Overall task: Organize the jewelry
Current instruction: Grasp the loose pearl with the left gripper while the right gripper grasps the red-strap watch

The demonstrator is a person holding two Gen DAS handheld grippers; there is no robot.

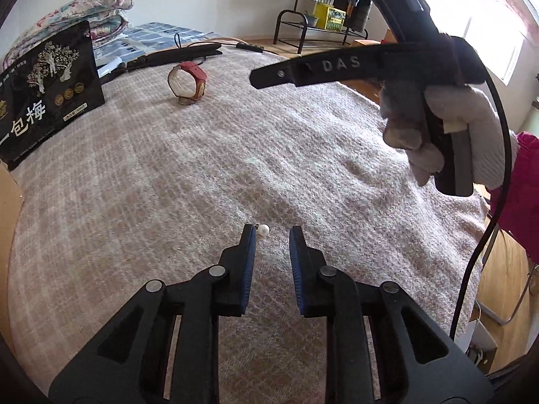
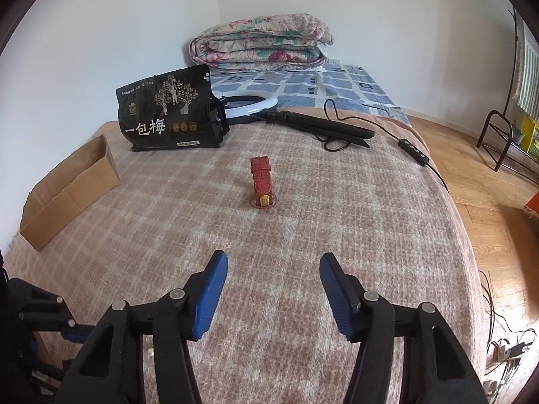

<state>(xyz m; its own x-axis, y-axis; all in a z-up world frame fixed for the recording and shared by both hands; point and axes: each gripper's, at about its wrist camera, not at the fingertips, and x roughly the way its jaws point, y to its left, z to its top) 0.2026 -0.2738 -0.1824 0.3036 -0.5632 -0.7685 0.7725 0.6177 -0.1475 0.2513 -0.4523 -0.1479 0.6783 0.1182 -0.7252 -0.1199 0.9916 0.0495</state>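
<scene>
A small white pearl earring [image 1: 263, 230] lies on the pink checked blanket [image 1: 235, 155], right beside the tip of my left gripper's left finger. My left gripper [image 1: 272, 235] is open, low over the blanket, with nothing in it. A red-strapped watch [image 1: 188, 82] stands on its edge farther back; it also shows in the right wrist view [image 2: 262, 181], straight ahead of my right gripper [image 2: 273, 262]. My right gripper is open wide and empty, some way short of the watch. Its body and the gloved hand holding it [image 1: 438, 124] show in the left wrist view.
A black snack bag [image 2: 166, 111] stands at the back left. A low cardboard box [image 2: 67, 195] sits at the blanket's left edge. A ring light with stand and cable [image 2: 303, 121] lies at the back. A folded quilt [image 2: 262, 43] is against the wall. Wooden floor lies right.
</scene>
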